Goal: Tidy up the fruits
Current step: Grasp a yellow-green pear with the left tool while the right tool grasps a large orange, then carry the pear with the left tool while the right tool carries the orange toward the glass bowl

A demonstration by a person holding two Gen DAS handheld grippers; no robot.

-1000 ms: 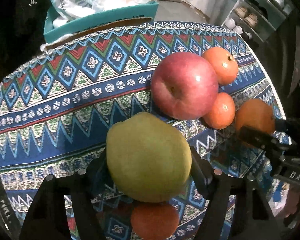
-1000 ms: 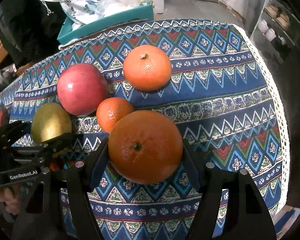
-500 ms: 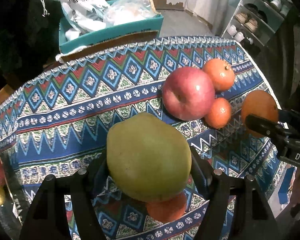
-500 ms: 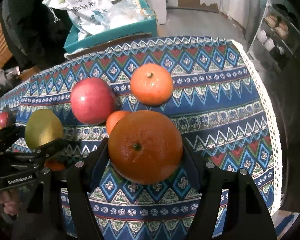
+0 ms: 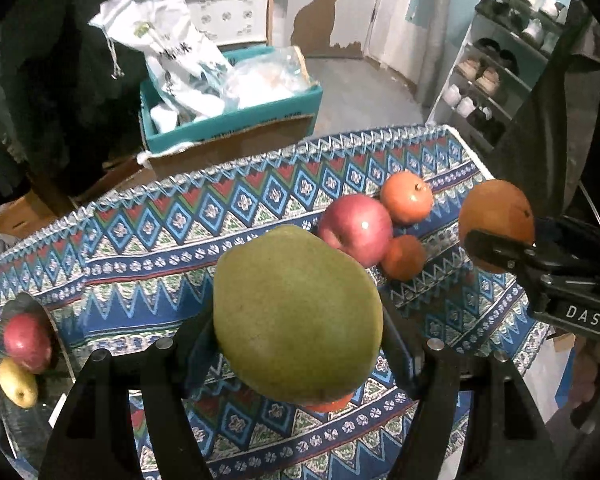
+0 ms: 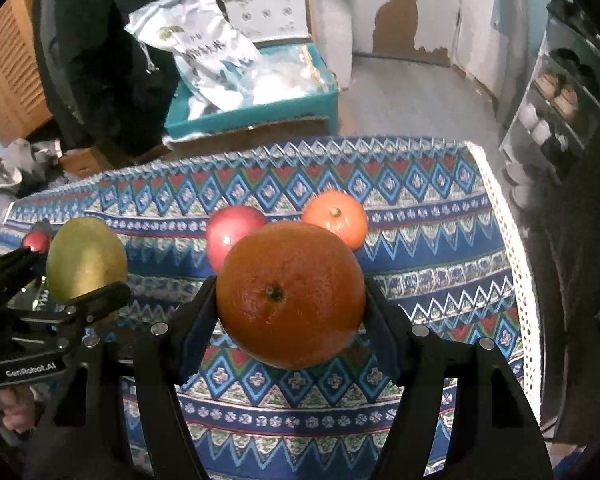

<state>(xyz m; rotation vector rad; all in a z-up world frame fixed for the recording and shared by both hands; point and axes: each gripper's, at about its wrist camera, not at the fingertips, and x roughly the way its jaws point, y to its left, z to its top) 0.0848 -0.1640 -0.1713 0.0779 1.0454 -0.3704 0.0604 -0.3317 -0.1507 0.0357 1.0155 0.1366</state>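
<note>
My left gripper is shut on a green pear and holds it well above the patterned tablecloth. My right gripper is shut on a large orange, also lifted; it shows at the right of the left wrist view. A red apple and two small oranges lie together on the cloth. Another orange fruit peeks out under the pear. The pear shows in the right wrist view.
A glass plate at the left table edge holds a red apple and a yellow fruit. A teal box with bags stands behind the table. A shoe rack is at the right.
Both grippers have risen with their fruit; the table and the fruit on it look smaller and farther away. The plate at the left has come into view.
</note>
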